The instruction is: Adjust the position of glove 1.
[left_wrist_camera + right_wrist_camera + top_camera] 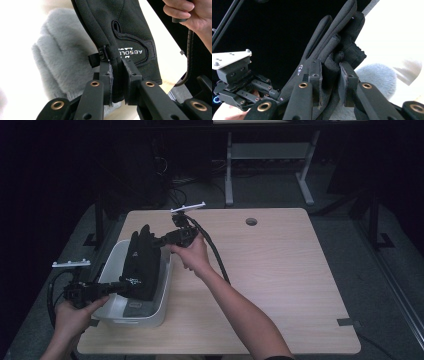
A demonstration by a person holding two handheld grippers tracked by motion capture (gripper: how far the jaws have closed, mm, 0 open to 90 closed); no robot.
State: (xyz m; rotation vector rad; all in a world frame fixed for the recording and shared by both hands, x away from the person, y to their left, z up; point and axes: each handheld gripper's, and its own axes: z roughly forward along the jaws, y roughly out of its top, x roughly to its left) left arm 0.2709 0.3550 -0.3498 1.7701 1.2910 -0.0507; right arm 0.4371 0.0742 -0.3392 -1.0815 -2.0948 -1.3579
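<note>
Both grippers are holding a black glove (pixel 144 262) up over the white bin (pixel 162 312), which is sitting at the table's left edge. The left gripper (pixel 117 72) is pinching the cuff tightly; the right gripper (pixel 331 75) is clamping the finger end. The glove is looking soft, light and floppy, so it is likely to sag. A grey furry glove (pixel 58 57) is lying inside the bin.
</note>
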